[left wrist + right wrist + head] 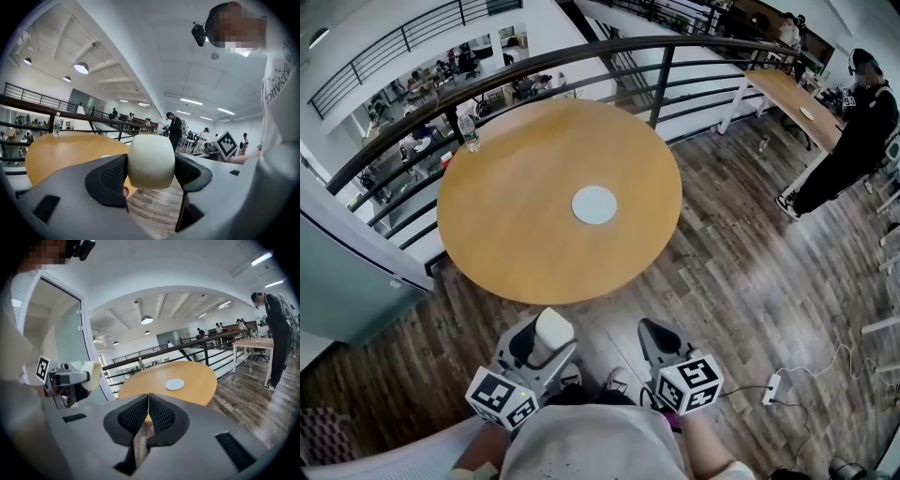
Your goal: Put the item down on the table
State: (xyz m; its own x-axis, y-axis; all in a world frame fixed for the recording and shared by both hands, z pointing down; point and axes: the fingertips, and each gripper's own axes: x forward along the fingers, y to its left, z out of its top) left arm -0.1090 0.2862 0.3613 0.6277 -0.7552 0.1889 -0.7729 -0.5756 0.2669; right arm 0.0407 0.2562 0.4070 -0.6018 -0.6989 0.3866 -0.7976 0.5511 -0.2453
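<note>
A cream-white rounded cup-like item [151, 161] is clamped between the jaws of my left gripper [546, 343], which is held low over the wood floor, short of the round wooden table [506, 234]. The same item [551, 330] shows in the head view just below the table's near edge, and again at far left as the item [92, 374] in the right gripper view. My right gripper [654, 335] hangs beside it, also short of the table, its pads [159, 416] pressed together with nothing between them. A small white disc [594, 204] lies near the table's middle.
A water bottle [470, 132] stands at the table's far left edge by the dark railing [581, 58]. A person in black [848, 141] stands at a long desk [792, 98] to the right. A white power strip and cable [772, 388] lie on the floor.
</note>
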